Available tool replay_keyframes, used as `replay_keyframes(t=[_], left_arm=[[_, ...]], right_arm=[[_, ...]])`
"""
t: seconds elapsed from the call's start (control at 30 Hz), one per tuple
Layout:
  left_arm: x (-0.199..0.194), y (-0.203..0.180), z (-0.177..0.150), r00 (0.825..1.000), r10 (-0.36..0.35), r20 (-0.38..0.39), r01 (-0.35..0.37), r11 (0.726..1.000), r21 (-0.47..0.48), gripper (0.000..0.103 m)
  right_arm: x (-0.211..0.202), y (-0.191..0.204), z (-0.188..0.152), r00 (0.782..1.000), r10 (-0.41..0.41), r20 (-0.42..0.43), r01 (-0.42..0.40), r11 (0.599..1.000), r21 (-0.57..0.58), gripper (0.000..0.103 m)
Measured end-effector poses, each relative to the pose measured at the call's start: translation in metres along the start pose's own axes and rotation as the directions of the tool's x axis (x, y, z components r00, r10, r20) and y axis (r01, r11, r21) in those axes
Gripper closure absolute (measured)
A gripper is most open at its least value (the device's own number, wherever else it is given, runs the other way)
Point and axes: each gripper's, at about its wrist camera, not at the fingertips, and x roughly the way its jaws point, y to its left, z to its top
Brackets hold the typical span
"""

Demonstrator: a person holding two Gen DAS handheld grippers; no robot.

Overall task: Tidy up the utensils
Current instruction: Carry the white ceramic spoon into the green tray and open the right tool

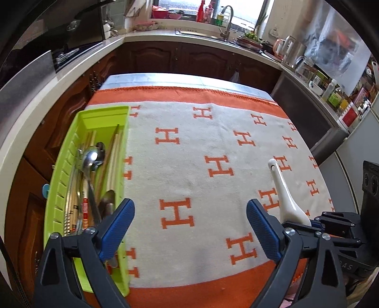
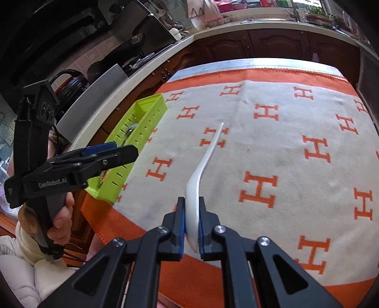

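A lime-green utensil tray lies along the table's left edge, holding a metal spoon, chopsticks and other cutlery. My left gripper hangs open over the cloth just right of the tray, nothing between its blue pads. My right gripper is shut on the bowl end of a white ceramic spoon, held above the cloth with its handle pointing away. The left gripper also shows in the right wrist view, held by a hand.
An orange and cream blanket with H letters covers the table. Brown cabinets and a pale counter wrap around the left and far sides, with a sink and tap at the back and jars at right.
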Motion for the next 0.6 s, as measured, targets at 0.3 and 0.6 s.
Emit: replay_keyframes(t=[0.3, 0.6], left_arm=[[-0.044, 0.090, 0.013, 0.977, 0.207, 0.061, -0.193, 0.965, -0.179, 0.001], [-0.065, 0.154, 0.018, 0.904, 0.424, 0.053, -0.397, 0.879, -0.264, 0.001]], right_arm=[[0.016, 0.071, 0.052, 0.996, 0.092, -0.018, -0.094, 0.990, -0.101, 0.095], [0.077, 0.133, 0.114, 0.990, 0.124, -0.066, -0.131, 0.983, -0.126, 0.095]])
